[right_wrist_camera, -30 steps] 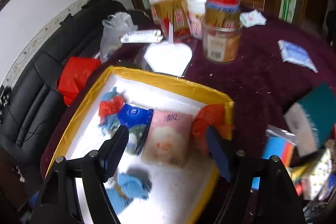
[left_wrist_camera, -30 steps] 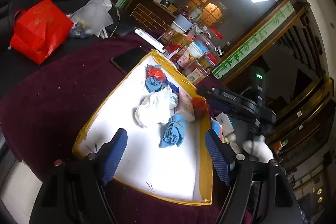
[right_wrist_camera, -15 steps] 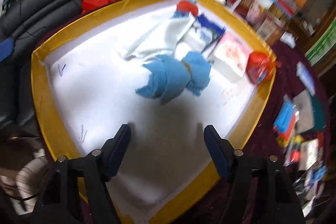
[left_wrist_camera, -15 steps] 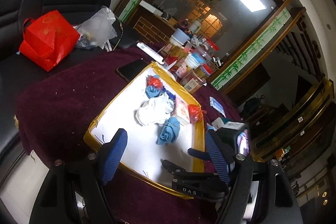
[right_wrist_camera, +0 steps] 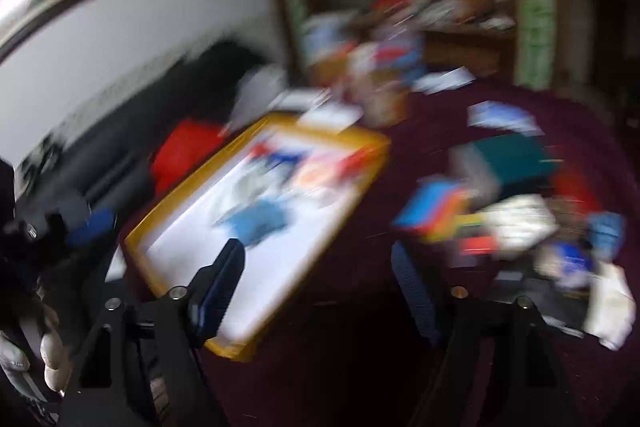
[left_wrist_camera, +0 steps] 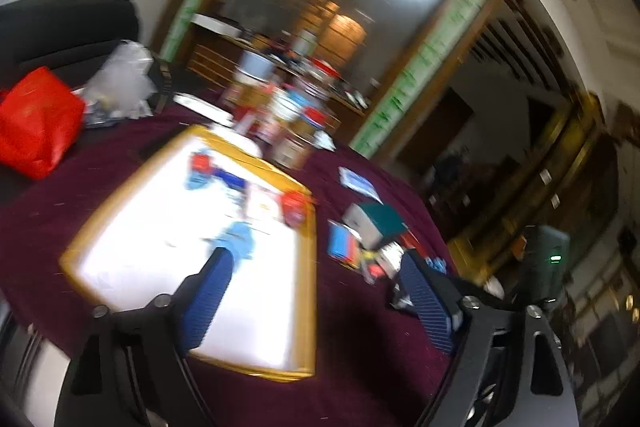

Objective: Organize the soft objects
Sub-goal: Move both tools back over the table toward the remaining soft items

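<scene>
With both my left tongs (left_wrist_camera: 316,291) and right tongs (right_wrist_camera: 316,287) spread wide and empty, the blue cloth (right_wrist_camera: 256,221) lies in the yellow-rimmed tray (right_wrist_camera: 344,143) just ahead of my right tongs, and this blur risks me misjudging any reach.

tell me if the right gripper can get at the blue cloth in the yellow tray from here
Probably yes: the right gripper is open and empty, the blue cloth lies uncovered on the yellow tray ahead, nothing visibly between them, though the frames are blurred.
</scene>
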`<state>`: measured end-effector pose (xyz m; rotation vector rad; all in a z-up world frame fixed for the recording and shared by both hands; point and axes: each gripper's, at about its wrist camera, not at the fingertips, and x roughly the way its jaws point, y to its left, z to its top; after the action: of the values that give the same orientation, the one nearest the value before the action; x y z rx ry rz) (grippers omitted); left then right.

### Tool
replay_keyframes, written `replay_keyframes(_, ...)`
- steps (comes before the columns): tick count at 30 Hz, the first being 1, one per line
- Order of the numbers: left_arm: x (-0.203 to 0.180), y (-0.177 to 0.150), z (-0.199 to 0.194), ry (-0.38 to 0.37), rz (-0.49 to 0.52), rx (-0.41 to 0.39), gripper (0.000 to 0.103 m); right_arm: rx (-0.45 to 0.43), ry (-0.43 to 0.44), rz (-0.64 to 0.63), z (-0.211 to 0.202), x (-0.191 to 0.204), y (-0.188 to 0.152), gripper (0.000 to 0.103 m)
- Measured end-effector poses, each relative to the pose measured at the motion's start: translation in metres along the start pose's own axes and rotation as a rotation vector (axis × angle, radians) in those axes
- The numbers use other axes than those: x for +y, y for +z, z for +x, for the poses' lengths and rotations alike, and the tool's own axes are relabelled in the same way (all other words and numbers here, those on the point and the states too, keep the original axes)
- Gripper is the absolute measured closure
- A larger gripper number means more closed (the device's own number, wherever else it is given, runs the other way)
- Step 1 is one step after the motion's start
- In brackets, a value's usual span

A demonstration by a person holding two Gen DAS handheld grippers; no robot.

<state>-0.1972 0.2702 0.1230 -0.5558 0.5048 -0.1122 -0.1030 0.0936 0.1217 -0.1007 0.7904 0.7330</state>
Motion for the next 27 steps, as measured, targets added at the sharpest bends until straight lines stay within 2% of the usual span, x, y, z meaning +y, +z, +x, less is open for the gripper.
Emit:
replay_keyframes(3, -0.034, -0.008, 0.029, -0.059, 0.052, 0.06, 0.008, -0.156, -0.134, 0.081, -0.051, -0.044, -0.017, 0.011)
replay_keyframes(5, -0.057, -0.018, 0.052, -0.109, 0.075, 0.112, 0.007, -0.233, -0.241, 0.116, -0.079, -0.076, -0.031, 0.01)
replay_keyframes(8, -0.089, -0.033, 0.088, -0.172, 0.092, 0.209, 0.006, -0.27, -0.384, 0.163, -0.113, -0.118, -0.054, 0.01)
replay_keyframes(10, -0.112, -0.048, 0.114, -0.199, 0.11, 0.295, 0.006, -0.273, -0.431, 0.217, -0.134, -0.148, -0.072, 0.009)
replay_keyframes(14, -0.147, -0.078, 0.143, -0.221, 0.152, 0.415, 0.006, -0.274, -0.487, 0.335, -0.166, -0.19, -0.104, 0.009)
replay_keyframes(17, -0.16, -0.095, 0.158, -0.173, 0.195, 0.469, 0.006, -0.258, -0.498, 0.419, -0.183, -0.22, -0.122, 0.009)
replay_keyframes(21, -0.157, -0.105, 0.169, -0.101, 0.216, 0.505, 0.006, -0.251, -0.486, 0.47, -0.186, -0.239, -0.132, 0.009)
replay_keyframes(23, -0.152, -0.109, 0.173, -0.055, 0.22, 0.519, 0.006, -0.251, -0.477, 0.467, -0.179, -0.243, -0.131, 0.009)
replay_keyframes(27, -0.142, -0.122, 0.182, -0.012, 0.206, 0.553, 0.006, -0.252, -0.447, 0.467, -0.165, -0.255, -0.122, 0.009)
